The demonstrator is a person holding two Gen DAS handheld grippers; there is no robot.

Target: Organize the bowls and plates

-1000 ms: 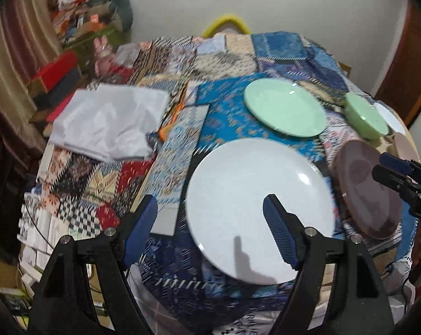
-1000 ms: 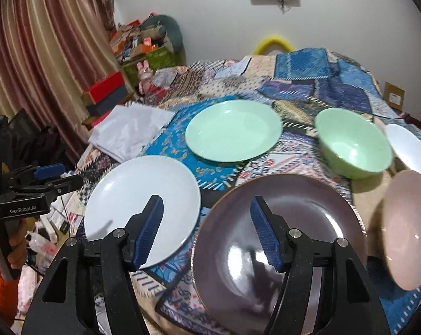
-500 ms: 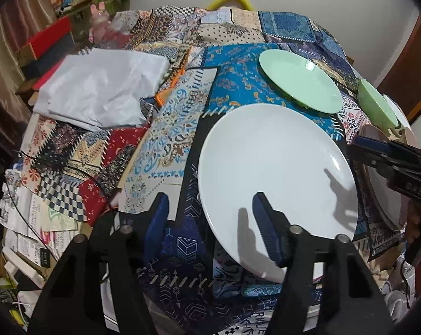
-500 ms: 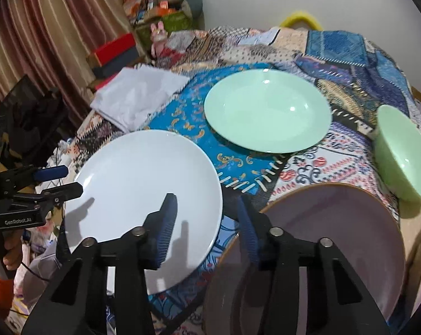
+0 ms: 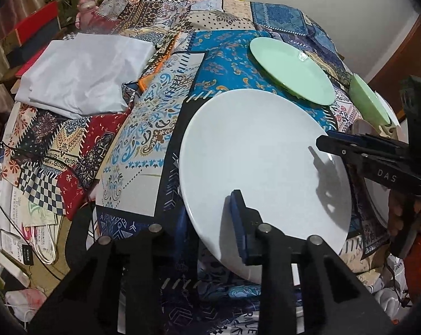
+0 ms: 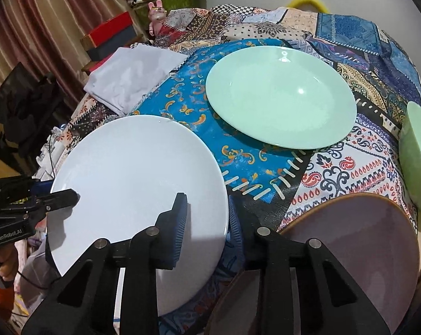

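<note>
A large white plate point(image 5: 260, 150) point(image 6: 138, 167) lies near the front edge of the patchwork-covered table point(image 5: 143, 128). My left gripper point(image 5: 207, 209) straddles its near left rim. One finger rests above the plate and the other is hidden under it, and the jaws are closing. My right gripper point(image 6: 207, 203) straddles the plate's right rim, one finger over the plate and one just outside the edge, and it is closing too. Each gripper shows in the other's view: the right gripper point(image 5: 325, 141) at the right and the left gripper point(image 6: 68, 195) at the left.
A mint green plate point(image 6: 280, 97) lies behind the white one and a green bowl point(image 6: 417, 167) stands at the right. A brown-purple plate point(image 6: 350, 251) sits close to the right of my right gripper. A folded white cloth point(image 5: 82, 75) lies at the back left. Clutter fills the floor beyond the table's left edge.
Both grippers have come down onto the white plate and their jaws have narrowed. The right gripper shifted left from over the brown-purple plate to the white plate's rim.
</note>
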